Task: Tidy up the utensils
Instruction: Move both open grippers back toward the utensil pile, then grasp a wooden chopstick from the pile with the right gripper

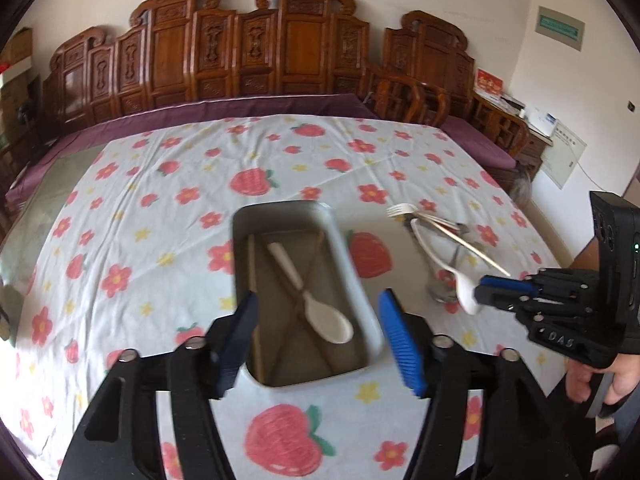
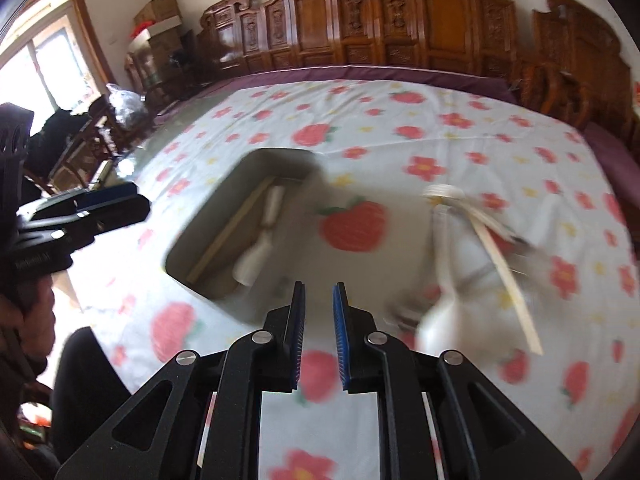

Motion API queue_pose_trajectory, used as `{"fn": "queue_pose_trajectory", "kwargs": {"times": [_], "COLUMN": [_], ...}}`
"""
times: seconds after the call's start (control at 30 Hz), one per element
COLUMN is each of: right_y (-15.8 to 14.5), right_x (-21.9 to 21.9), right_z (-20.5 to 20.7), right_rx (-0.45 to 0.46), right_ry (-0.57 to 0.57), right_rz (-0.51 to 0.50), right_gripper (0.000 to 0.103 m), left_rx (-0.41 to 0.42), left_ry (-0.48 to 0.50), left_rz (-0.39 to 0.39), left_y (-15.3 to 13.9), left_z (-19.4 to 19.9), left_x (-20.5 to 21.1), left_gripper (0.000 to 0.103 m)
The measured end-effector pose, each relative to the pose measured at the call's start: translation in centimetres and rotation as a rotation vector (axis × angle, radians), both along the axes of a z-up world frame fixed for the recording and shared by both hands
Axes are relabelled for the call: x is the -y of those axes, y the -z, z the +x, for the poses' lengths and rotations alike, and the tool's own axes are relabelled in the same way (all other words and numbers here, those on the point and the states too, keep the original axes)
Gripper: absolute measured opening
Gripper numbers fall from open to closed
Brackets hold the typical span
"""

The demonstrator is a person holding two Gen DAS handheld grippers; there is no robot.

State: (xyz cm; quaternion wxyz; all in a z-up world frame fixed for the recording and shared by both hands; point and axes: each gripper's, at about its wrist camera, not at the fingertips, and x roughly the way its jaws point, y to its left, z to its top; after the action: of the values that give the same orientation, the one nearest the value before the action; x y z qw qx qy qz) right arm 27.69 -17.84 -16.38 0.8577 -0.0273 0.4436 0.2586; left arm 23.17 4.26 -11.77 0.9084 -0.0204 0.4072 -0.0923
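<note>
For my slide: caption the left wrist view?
Open left tongs above tray holding white spoon.

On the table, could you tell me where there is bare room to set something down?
Free cloth: the wide stretch left of the tray, the far half towards the bench, and the strip between tray and glass. Crowded: the tray, with spoon and chopsticks, and the glass with its utensils.

Far wall: carved wooden screen; white plaster above
Left: bright window; stacked boxes
Right: wooden chairs
</note>
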Motion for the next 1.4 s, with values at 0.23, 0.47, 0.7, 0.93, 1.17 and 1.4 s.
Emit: {"fn": "queue_pose_trajectory", "kwargs": {"times": [0.23,0.47,0.7,0.93,1.17,1.4], "right_y": [0.5,2.6,4.1,6.2,7.7,7.4], "right_x": [6.7,9.8,8.6,7.3,6.7,7.1], "right_z": [1.2,4.1,7.1,10.0,11.3,10.3], "right_rx": [0.014,-0.036,-0.073,-0.121,-0.166,-0.182], "right_ry": [0.093,0.126,0.077,0.049,0.038,0.043], "right_rz": [-0.073,-0.119,-0.157,-0.221,-0.264,-0.198], "right_gripper": [0.016,0.017,0.017,0.017,0.017,0.006], "left_rx": [-0.014,-0.038,-0.060,-0.070,-0.073,-0.076], "left_ry": [0.051,0.091,0.119,0.134,0.147,0.156], "left_rz": [-0.017,-0.019,-0.009,-0.001,0.006,0.016], "left_y": [0.5,1.3,2.3,2.6,2.6,2.6], "left_z": [0.7,0.6,0.5,0.4,0.3,0.3], "left_x": [3.9,6.7,8.5,9.3,10.3,11.1], "left_gripper": [0.078,0.079,0.079,0.079,0.079,0.079]}}
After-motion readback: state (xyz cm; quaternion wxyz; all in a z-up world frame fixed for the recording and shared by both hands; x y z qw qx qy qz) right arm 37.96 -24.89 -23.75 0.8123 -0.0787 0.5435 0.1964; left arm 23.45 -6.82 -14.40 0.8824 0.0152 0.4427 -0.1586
